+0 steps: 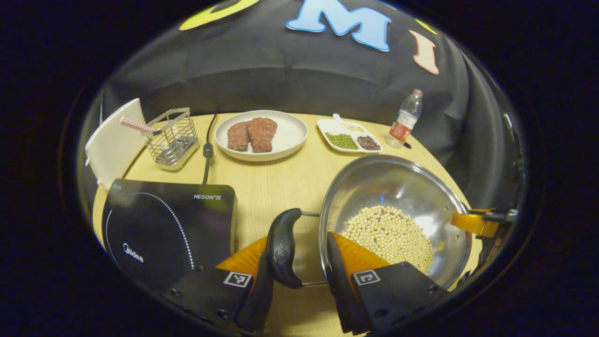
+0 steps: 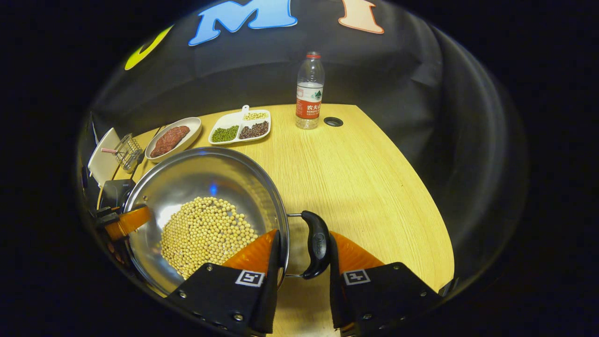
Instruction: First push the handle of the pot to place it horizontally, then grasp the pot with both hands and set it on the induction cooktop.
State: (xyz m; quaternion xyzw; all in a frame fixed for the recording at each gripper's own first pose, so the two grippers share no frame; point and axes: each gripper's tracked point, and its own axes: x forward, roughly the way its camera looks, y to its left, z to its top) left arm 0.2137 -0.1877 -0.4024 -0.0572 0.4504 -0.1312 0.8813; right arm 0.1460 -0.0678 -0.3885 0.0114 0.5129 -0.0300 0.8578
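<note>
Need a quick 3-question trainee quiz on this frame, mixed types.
1. True or false: the pot sits on the induction cooktop.
2. What is in the pot? A) pale beans B) water C) meat
3. Fill in: the left hand-held gripper and the right hand-held gripper each straddle a black pot ____.
Key: 1 false; 2 A; 3 handle.

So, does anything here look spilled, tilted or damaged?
Nothing stands out. The pot sits level on the table, the beans stay inside it, and the induction cooktop lies bare beside it.
</note>
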